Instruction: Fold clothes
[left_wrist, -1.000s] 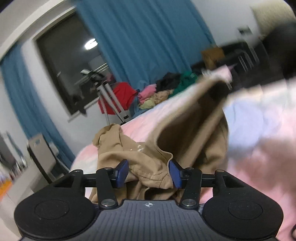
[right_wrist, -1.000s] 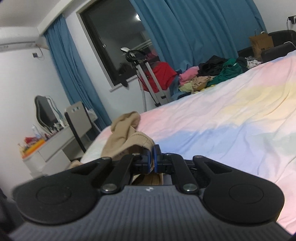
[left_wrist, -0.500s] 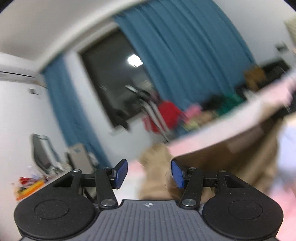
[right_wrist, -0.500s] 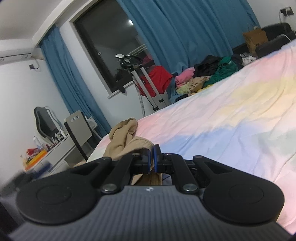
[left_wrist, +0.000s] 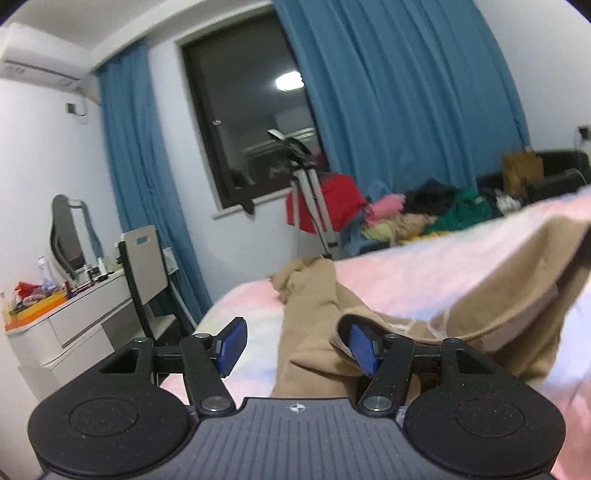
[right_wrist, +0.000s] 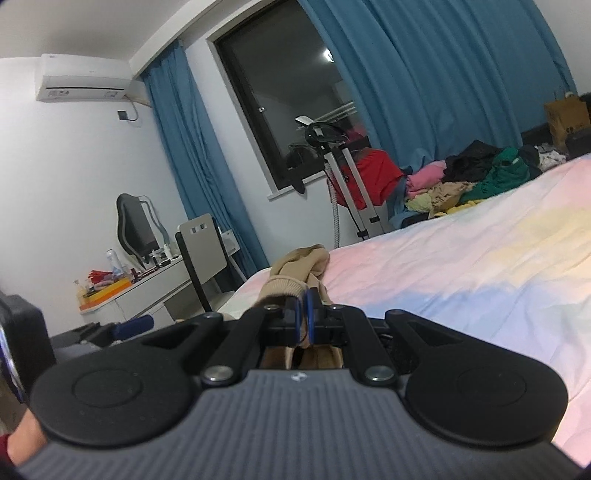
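Note:
A tan garment (left_wrist: 461, 306) lies crumpled on the pastel bed sheet (left_wrist: 406, 269), one edge lifted at the right. My left gripper (left_wrist: 295, 345) is open; the cloth's ribbed hem drapes over its right finger, nothing is clamped. In the right wrist view, my right gripper (right_wrist: 303, 317) is shut on the tan garment's (right_wrist: 295, 269) ribbed edge, holding it just above the sheet (right_wrist: 461, 266). The rest of the cloth hangs hidden under the gripper body.
A heap of coloured clothes (right_wrist: 472, 177) lies beyond the bed's far side. A tripod (left_wrist: 310, 206) with a red cloth stands by the window. A white desk (left_wrist: 74, 317) and chair (left_wrist: 144, 266) stand left of the bed.
My left gripper swung up and leftward, then settled low beside the bed's edge with the hem over its right finger. My right gripper stayed shut on the cloth and rose slightly.

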